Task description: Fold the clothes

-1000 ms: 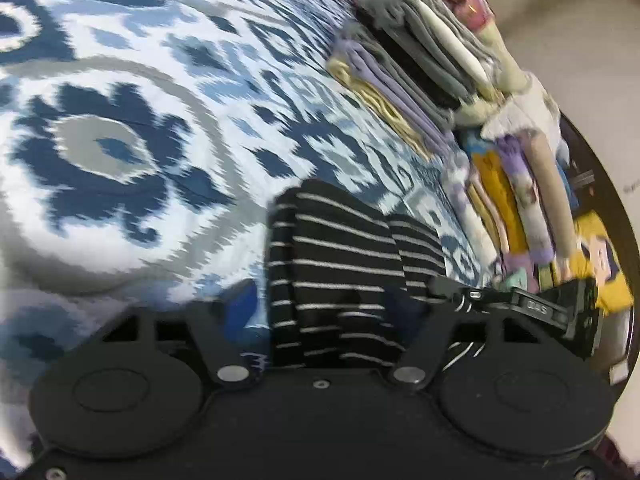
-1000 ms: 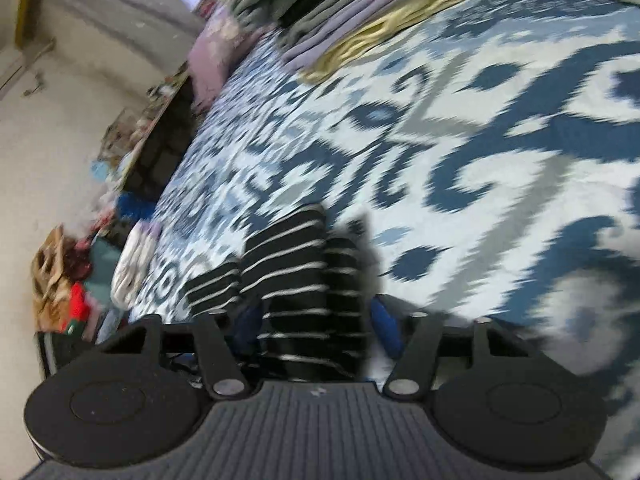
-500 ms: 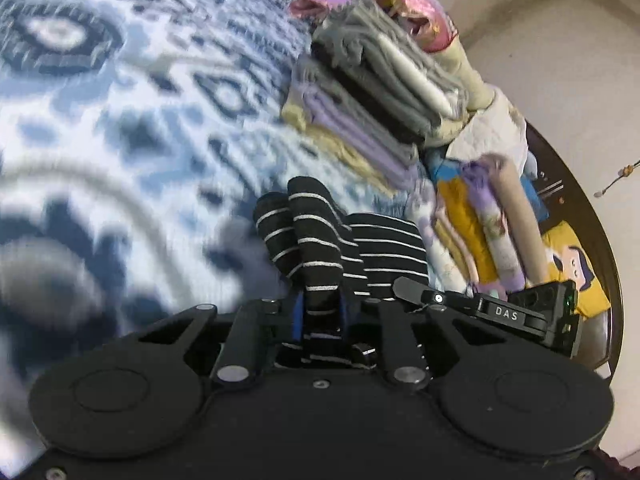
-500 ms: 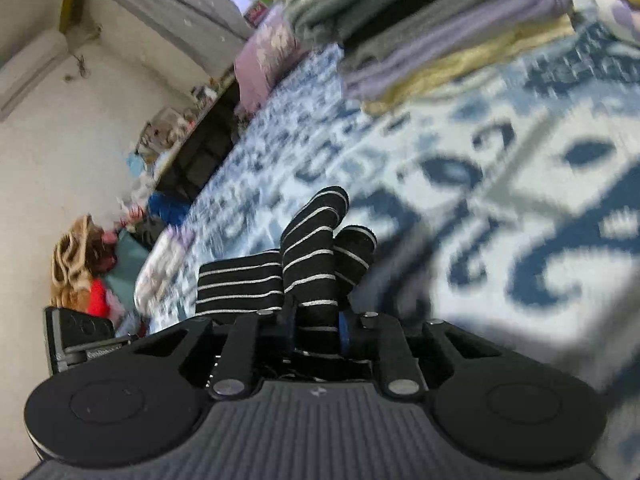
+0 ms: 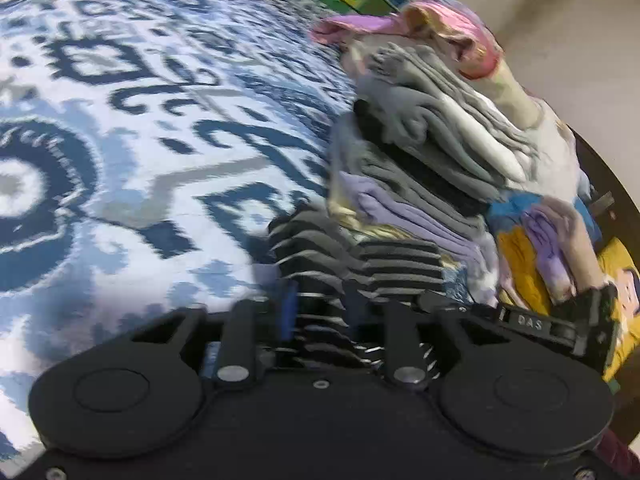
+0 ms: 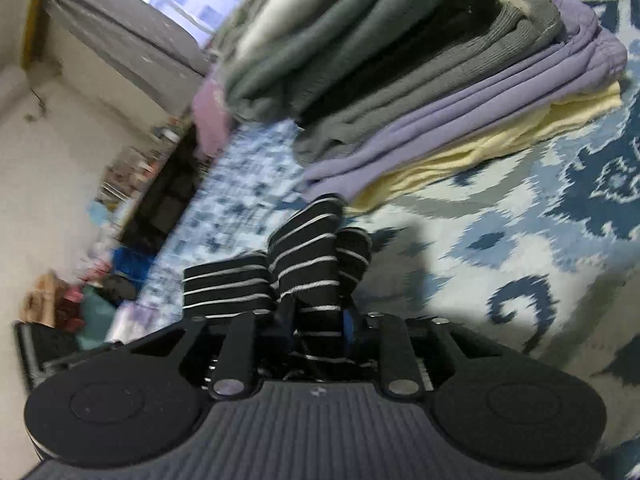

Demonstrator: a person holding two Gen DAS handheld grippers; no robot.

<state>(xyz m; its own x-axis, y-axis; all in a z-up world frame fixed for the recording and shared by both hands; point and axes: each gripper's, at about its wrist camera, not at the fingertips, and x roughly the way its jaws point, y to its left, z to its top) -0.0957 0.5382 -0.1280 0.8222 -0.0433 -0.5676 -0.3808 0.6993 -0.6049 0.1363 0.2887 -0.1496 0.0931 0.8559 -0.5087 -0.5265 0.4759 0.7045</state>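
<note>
Carrying the striped garment toward the folded stack, we hold one end in each claw so the folded bundle stays together off the patterned bedspread. Left claw: jaws opening, striped cloth between the blue pads, contact too blurred to judge. Right claw: jaws also opening, cloth bunched between them and seemingly pinched. The garment hangs just in front of the stack, near its yellow bottom layer, probably for setting down beside or on the stack. A looser heap of colourful clothes lies to the stack's right. Risk: an early release unrolls the fold.
</note>
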